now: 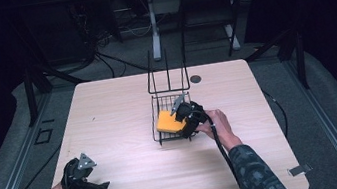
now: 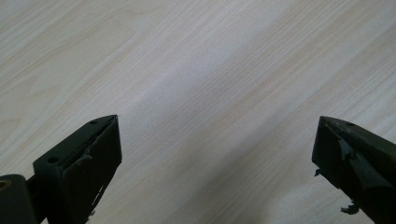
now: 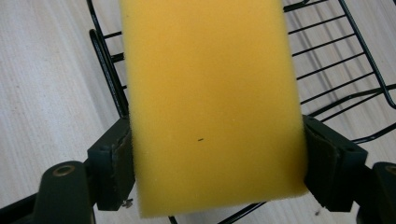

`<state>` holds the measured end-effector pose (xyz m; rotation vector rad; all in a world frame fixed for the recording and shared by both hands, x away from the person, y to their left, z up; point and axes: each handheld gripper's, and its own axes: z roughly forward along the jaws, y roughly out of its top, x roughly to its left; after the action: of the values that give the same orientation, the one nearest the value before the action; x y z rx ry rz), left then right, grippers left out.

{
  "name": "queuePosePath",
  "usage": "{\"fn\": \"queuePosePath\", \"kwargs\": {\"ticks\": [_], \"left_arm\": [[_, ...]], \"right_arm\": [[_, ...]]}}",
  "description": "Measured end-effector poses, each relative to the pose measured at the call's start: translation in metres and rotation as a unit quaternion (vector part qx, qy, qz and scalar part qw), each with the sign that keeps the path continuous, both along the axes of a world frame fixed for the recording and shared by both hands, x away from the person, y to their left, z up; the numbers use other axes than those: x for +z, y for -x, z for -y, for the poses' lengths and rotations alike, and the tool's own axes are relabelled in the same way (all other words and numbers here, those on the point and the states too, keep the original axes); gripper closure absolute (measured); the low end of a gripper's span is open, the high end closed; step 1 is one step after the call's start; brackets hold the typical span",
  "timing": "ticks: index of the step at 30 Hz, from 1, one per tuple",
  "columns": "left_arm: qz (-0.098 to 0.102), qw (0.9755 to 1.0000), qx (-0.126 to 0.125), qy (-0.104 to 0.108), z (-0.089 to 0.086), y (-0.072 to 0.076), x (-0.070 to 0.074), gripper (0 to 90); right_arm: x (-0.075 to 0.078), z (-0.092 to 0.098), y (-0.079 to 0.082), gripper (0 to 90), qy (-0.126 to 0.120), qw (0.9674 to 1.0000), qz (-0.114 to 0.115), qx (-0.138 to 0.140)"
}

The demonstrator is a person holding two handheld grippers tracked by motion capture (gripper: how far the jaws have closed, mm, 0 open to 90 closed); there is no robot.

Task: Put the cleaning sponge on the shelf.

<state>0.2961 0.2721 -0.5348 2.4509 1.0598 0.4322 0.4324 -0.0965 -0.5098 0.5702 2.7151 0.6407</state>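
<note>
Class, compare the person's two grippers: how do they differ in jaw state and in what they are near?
The left gripper has jaws wide apart and empty; the right gripper grips a yellow sponge. The left hovers above bare table; the right sits at the wire basket. Both have black jaws.

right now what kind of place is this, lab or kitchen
Most likely a lab or recording workspace: a bare wooden table on dark carpet, cables and desk legs behind it, and only a wire basket with a yellow sponge.
</note>
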Motion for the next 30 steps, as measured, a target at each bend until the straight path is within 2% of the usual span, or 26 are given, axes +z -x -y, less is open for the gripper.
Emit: {"fn": "queuePosePath", "kwargs": {"ticks": [6,11,14,16,26,30], "left_arm": [[-0.002,1.0000,-0.001,-0.001,0.000,0.000,0.000,1.8],[0.000,1.0000,-0.002,-0.001,0.001,0.000,0.000,1.8],[0.000,1.0000,-0.002,-0.001,0.001,0.000,0.000,1.8],[0.000,1.0000,-0.002,-0.001,0.001,0.000,0.000,1.8],[0.000,1.0000,-0.002,0.000,0.001,0.000,0.000,1.7],[0.002,1.0000,-0.001,0.000,0.001,0.001,0.000,1.7]], "right_arm": [[-0.002,0.000,-0.001,20.5,-0.003,0.9999,-0.007,-0.009],[-0.003,0.000,-0.003,15.0,-0.010,0.9998,-0.016,-0.010],[-0.005,0.000,-0.004,14.3,-0.007,0.9997,-0.019,-0.013],[-0.004,0.000,-0.003,14.0,-0.015,0.9996,-0.019,-0.016],[0.010,0.007,0.004,11.1,-0.043,0.9989,-0.009,-0.018],[0.019,0.012,0.013,10.7,-0.055,0.9982,0.007,-0.021]]}}
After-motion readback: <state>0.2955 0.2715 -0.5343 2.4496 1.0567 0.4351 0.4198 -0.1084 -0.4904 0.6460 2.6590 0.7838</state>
